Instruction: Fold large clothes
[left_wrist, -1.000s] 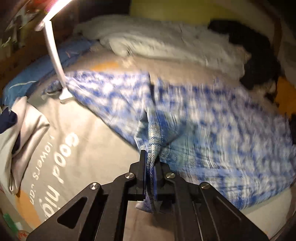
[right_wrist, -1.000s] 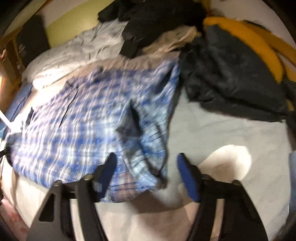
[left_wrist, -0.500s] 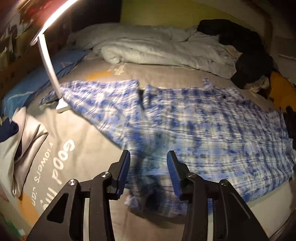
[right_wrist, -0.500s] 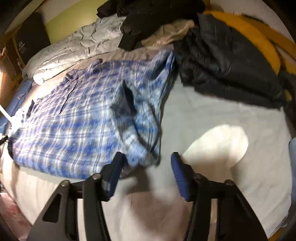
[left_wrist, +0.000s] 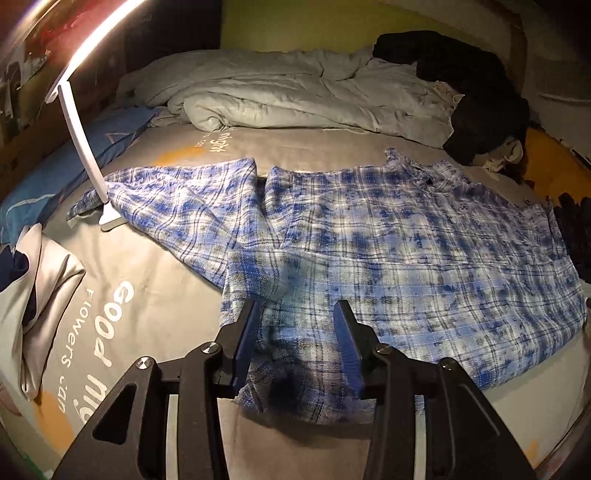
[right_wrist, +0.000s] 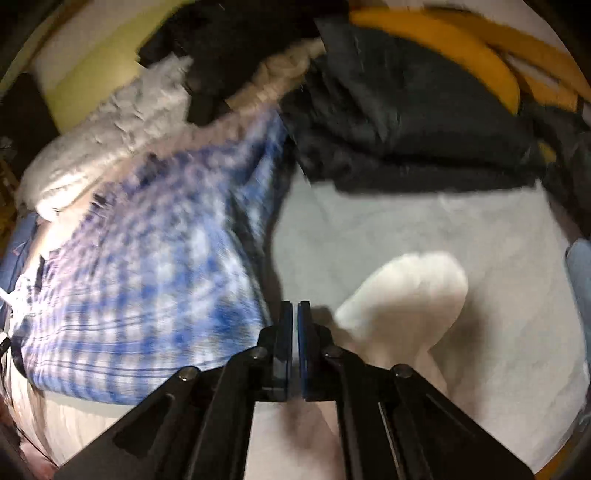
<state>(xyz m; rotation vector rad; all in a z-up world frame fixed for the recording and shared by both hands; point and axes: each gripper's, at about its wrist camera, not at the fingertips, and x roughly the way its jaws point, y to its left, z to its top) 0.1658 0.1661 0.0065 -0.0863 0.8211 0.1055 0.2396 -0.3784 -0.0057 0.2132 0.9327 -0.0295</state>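
Plaid shirt (left_wrist: 388, 251) lies spread flat across the grey bedsheet (left_wrist: 155, 295), ready for folding; left gripper (left_wrist: 299, 343) hovers spread over its near hem, right gripper (right_wrist: 294, 343) pressed together, empty.

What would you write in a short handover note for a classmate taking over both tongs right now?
Left tongs: open, over the near hem of the blue plaid shirt, holding nothing.
Right tongs: shut at the shirt's other edge; the view is blurred, so whether cloth is pinched cannot be told.
Shirt lies spread on the grey bedsheet, one sleeve out toward the lamp base.
Done: spread out. Left: all folds.
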